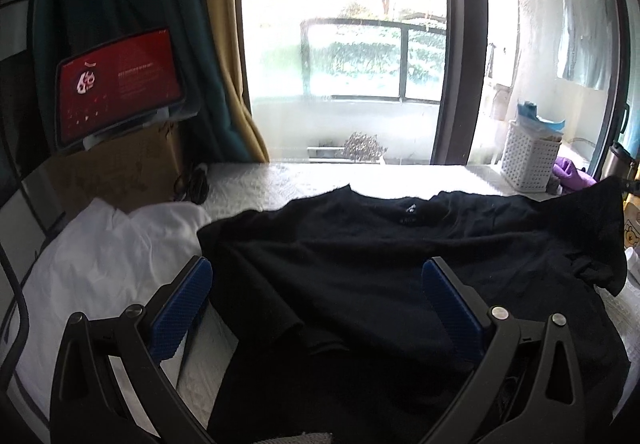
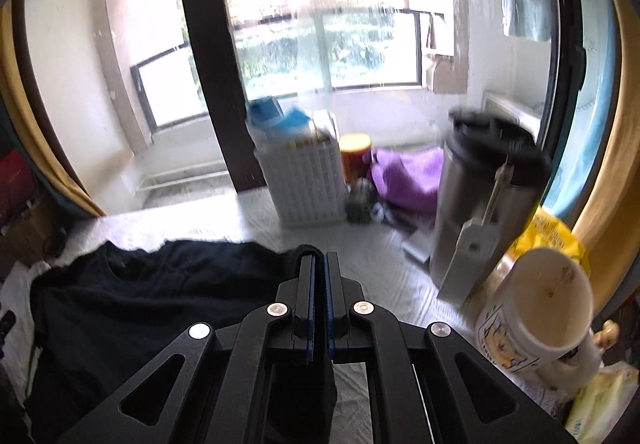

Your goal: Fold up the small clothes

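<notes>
Left tool (image 1: 316, 276), right tool (image 2: 319, 264): black linkages, silver screws, blue ribbed pads.

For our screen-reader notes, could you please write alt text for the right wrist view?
The right hand-held gripper is shut on a raised edge of the black T-shirt lying on a white-covered table. Behind stand a white basket, a purple cloth, a steel tumbler and a white cup, before a bright window.

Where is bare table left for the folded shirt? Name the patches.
One bare strip runs behind the black shirt, between its collar and the window. A smaller patch lies between the shirt's right edge and the steel flask, in front of the white basket. The far right is crowded: flask, cup, yellow bag. A white cloth covers the left.
</notes>
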{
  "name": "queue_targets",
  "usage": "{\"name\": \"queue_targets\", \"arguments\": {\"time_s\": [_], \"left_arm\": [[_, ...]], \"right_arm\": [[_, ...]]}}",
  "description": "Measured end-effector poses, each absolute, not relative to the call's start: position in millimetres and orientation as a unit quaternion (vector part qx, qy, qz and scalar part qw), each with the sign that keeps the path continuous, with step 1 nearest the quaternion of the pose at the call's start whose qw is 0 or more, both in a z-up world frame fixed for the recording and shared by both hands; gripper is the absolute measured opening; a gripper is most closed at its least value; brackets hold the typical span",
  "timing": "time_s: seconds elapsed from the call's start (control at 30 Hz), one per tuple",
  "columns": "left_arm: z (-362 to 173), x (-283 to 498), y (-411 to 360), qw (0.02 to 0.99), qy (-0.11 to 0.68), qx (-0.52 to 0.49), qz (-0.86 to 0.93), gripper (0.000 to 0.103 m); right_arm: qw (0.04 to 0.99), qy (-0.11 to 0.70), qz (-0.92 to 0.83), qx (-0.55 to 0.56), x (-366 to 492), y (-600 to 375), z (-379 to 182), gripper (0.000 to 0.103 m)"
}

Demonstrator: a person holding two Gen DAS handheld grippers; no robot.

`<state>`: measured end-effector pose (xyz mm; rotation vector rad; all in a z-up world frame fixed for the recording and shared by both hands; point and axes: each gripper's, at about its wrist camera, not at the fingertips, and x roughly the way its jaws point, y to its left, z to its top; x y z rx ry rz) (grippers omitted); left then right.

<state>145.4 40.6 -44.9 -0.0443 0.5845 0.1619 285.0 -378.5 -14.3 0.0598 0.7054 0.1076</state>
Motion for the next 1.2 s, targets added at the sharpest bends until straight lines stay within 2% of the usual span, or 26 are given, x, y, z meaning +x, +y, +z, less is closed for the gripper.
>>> {"name": "queue_targets", "arguments": {"time_s": [0.23, 0.53, 1.2], "left_arm": [[-38, 141, 49, 0.96, 0.269, -0.026, 0.065, 0.103], [-33, 134, 75, 0.965, 0.252, -0.039, 0.063, 0.103], [-52, 112, 127, 0.959, 0.257, -0.076, 0.088, 0.103]], "right_arm": [[0.944, 0.32, 0.075, 0.021, 277, -348, 18, 0.004], [0.941, 0.32, 0.111, 0.003, 269, -282, 25, 0.004], [0.91, 0.379, 0.163, -0.039, 280, -177, -31, 0.004]]}}
